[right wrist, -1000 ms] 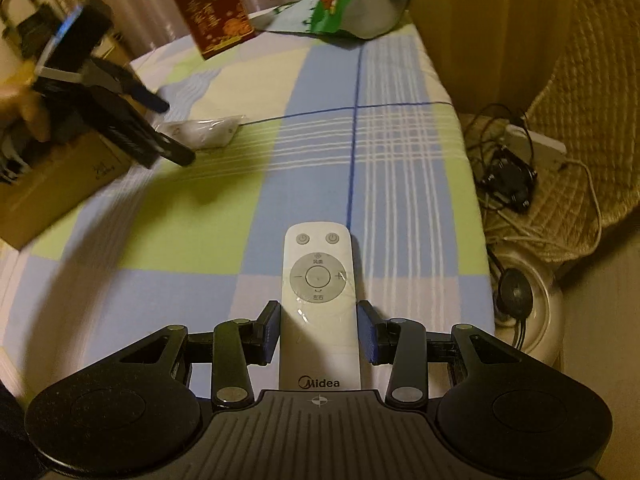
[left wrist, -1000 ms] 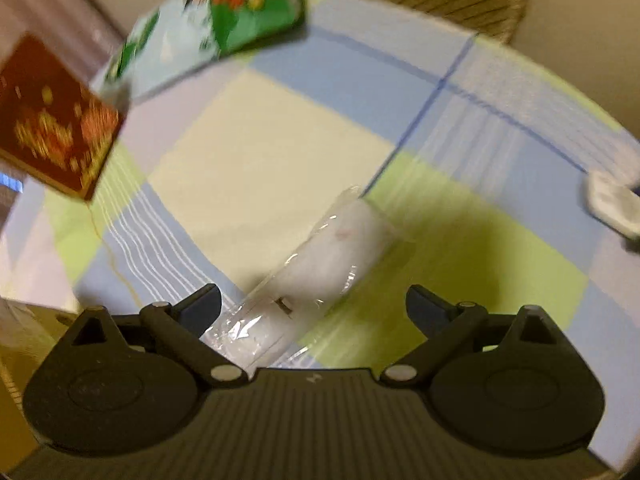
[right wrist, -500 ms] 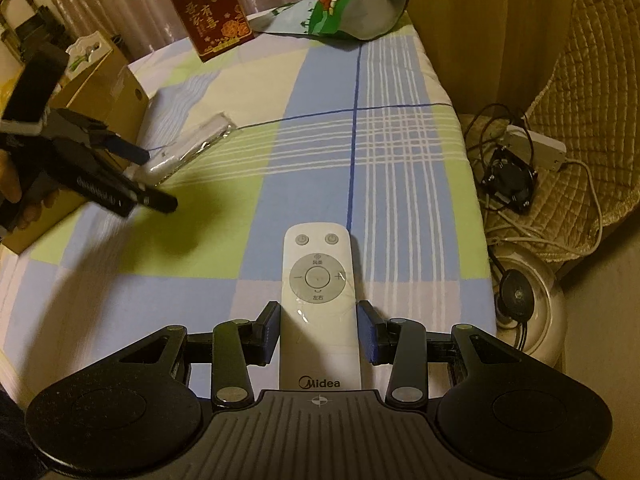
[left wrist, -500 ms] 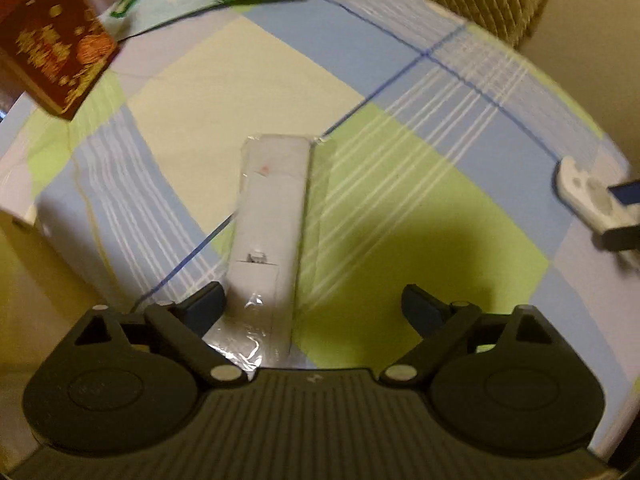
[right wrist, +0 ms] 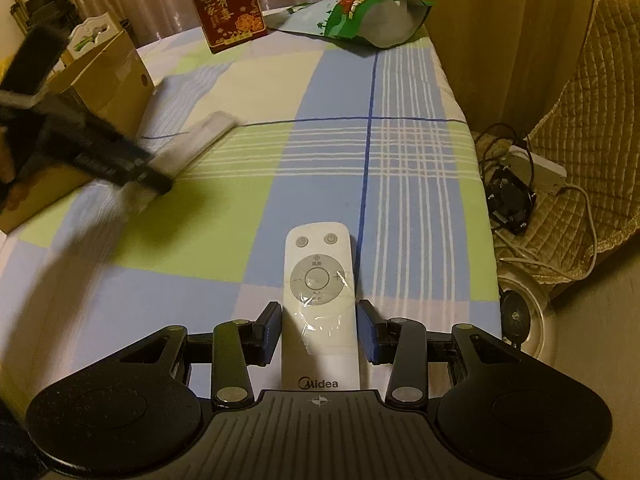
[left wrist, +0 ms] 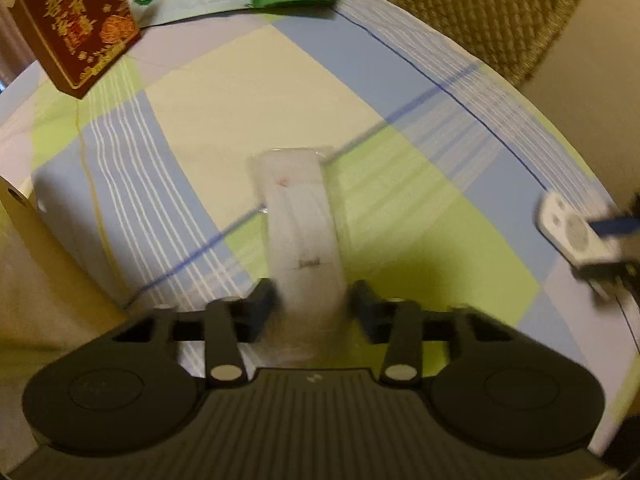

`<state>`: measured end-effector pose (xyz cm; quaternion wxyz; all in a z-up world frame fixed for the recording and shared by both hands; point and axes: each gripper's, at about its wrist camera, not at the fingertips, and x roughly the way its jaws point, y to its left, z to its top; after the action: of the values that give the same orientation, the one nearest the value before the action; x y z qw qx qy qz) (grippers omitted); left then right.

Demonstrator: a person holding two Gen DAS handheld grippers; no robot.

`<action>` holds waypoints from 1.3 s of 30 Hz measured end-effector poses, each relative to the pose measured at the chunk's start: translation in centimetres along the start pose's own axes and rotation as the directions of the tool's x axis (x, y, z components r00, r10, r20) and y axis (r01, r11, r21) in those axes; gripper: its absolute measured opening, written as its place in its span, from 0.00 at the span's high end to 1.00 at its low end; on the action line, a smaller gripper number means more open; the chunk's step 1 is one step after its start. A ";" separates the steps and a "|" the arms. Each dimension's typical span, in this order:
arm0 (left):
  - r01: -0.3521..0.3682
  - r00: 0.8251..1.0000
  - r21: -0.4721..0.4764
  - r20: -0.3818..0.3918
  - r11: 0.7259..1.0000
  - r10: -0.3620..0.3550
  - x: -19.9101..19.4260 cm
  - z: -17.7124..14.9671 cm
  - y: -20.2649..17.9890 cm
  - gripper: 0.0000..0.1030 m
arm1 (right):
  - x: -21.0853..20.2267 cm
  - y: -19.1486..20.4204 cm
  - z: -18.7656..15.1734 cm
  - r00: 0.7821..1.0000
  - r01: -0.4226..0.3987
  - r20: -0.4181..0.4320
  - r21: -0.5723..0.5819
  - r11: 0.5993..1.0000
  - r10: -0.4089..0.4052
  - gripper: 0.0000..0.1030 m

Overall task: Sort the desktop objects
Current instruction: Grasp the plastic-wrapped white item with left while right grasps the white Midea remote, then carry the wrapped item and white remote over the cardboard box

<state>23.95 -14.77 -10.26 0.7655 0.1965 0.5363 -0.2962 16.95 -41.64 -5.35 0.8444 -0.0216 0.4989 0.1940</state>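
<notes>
Both grippers lie low over the tablecloth (right wrist: 240,184), jaws narrowly bracketing 2 remotes without visible contact.

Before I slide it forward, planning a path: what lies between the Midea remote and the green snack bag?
Only bare checked cloth between remote and bag, per right wrist view.

Checked cloth (right wrist: 400,160) matt, woven. Remote (right wrist: 319,304) glossy white plastic. Snack bag (right wrist: 360,16) shiny foil. Box (right wrist: 108,76) plain matt cardboard.

two remotes (right wrist: 318,304) (left wrist: 302,236), one red box (right wrist: 227,6), one snack bag (right wrist: 360,16), one cardboard box (right wrist: 100,76).
</notes>
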 end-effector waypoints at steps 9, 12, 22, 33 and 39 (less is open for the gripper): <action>0.041 0.999 -0.108 0.016 0.993 -0.039 -0.8 -1.5 0.2 0.50 | 0.8 2.8 0.1 0.997 0.069 -0.015 -0.127 0.990 -0.072 0.40; -0.016 0.999 -0.026 0.030 1.000 0.017 -0.4 -1.0 -1.3 0.51 | 1.0 3.3 -0.2 0.995 0.098 -0.003 -0.137 0.986 -0.099 0.41; 0.047 0.999 -0.063 0.023 0.997 -0.046 -2.8 -5.8 -1.3 0.67 | 1.2 3.5 -0.2 0.992 0.123 0.033 -0.128 0.984 -0.120 0.62; 0.096 0.993 -0.262 0.094 0.960 -0.074 -8.2 -11.9 1.3 0.67 | 1.7 4.1 1.6 0.986 -0.160 -0.025 0.152 0.975 0.166 0.62; 0.062 0.994 -0.313 0.110 0.948 -0.029 -10.8 -13.9 2.7 0.67 | 2.0 6.5 3.5 0.966 -0.254 -0.016 0.150 0.956 0.259 0.62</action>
<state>13.27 -1.58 -5.01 0.8068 0.0434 0.5408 -0.2338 18.47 -34.19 -4.26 0.8025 0.1019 0.5252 0.2644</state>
